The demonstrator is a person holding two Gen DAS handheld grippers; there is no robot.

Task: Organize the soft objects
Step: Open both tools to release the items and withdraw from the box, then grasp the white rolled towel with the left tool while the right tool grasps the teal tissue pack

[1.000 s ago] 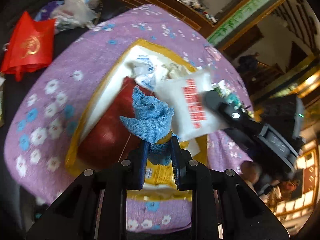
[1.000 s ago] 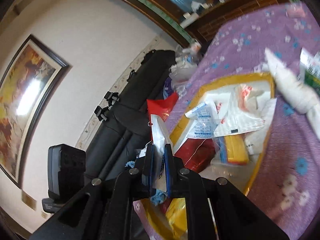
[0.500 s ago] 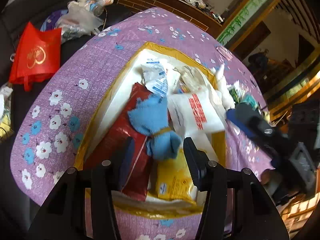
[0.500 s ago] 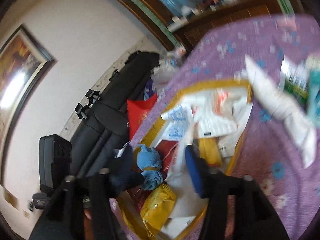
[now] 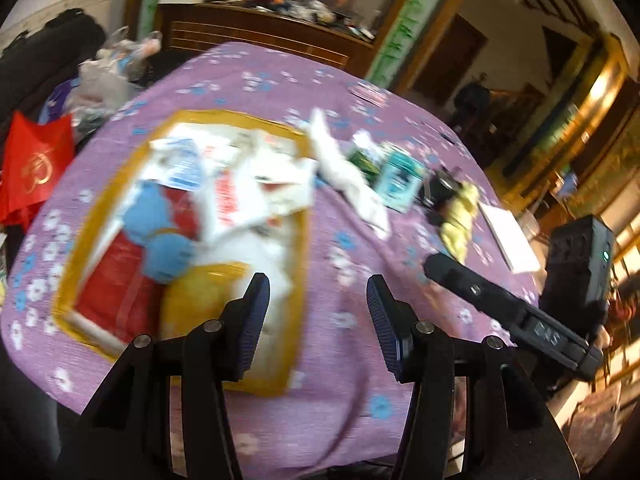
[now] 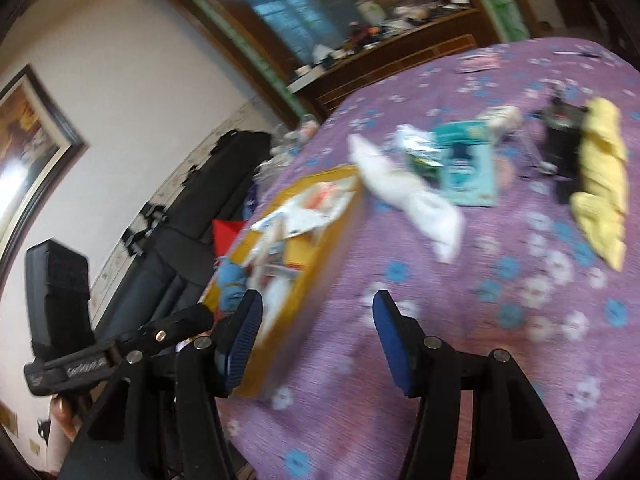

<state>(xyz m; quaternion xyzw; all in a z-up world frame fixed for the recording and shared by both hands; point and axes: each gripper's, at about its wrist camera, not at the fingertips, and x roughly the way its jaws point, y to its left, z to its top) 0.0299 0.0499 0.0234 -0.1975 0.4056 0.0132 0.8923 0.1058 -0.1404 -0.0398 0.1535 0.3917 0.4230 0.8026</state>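
Both tongs: your left gripper [image 5: 318,322] and right gripper [image 6: 316,338] are spread, empty.
Blue towel [image 5: 162,236]: long axis 11-to-5 in tray [image 5: 302,216].
Right view only: yellow cloth [image 6: 602,178] lengthwise, 12-to-6.

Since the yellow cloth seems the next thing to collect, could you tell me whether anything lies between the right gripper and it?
Nothing visible does. The open right gripper faces bare purple flowered tablecloth up to the crumpled yellow cloth. The limp white cloth lies off to the left of that line, and a black object sits against the cloth's far side.

White wall [image 6: 132,92] bears a framed painting [image 6: 30,140]; dark wooden sideboard [image 5: 256,36] behind.
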